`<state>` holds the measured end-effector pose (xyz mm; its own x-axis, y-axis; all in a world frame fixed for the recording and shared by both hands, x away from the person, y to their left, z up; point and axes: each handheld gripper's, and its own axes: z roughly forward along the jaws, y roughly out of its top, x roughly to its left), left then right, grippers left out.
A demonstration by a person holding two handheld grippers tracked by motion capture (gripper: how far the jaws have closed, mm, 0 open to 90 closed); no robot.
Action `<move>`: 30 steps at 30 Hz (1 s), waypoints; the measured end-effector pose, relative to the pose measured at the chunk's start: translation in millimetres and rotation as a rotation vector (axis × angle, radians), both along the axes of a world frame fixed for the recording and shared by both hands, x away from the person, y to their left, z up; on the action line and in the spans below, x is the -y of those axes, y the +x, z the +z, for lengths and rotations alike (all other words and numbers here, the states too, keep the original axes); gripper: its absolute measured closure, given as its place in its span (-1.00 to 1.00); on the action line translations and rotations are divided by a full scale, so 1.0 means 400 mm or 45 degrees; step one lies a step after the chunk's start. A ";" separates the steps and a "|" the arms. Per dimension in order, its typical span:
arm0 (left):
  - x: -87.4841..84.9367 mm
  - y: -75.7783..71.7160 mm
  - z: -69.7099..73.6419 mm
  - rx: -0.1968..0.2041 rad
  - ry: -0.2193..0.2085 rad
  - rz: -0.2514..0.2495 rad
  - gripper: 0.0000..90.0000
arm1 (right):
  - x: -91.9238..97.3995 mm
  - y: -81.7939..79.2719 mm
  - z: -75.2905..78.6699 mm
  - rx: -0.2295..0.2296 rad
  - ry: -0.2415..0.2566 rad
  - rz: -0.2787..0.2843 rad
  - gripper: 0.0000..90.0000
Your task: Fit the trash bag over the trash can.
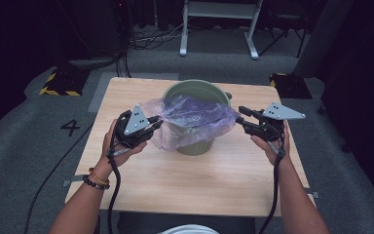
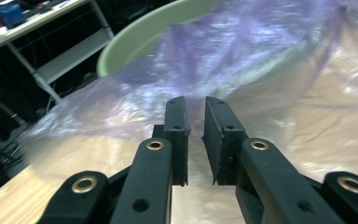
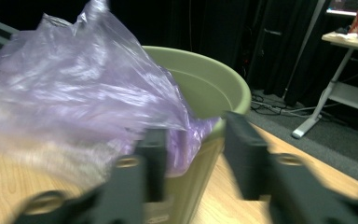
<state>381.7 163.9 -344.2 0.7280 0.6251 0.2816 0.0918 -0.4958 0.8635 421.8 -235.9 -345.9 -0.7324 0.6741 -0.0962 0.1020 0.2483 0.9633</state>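
A green bucket stands on the wooden table, a little behind its middle. A thin purple plastic bag lies spread over its top and hangs down the front. My left gripper is at the bag's left edge. In the left gripper view its jaws stand a narrow gap apart, not pressing the film of the bag just ahead of them. My right gripper is at the bag's right edge, open. Its jaws straddle the bucket rim and a corner of the bag.
Grey carpet surrounds the table, with a "4" marked on it at the left. Yellow-black striped bases sit beyond the table's far corners. A white-framed stand is at the back. A white round object shows at the bottom edge.
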 end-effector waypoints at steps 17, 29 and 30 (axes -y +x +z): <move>0.025 -0.003 -0.007 0.013 0.067 0.011 0.97 | -0.074 -0.081 0.007 0.046 -0.114 0.009 0.10; -0.028 0.018 0.013 0.009 -0.126 0.088 -0.29 | -0.021 0.013 -0.028 -0.031 -0.083 -0.124 0.92; -0.028 0.018 0.013 0.009 -0.126 0.088 -0.30 | -0.021 0.018 -0.028 -0.026 -0.079 -0.126 0.94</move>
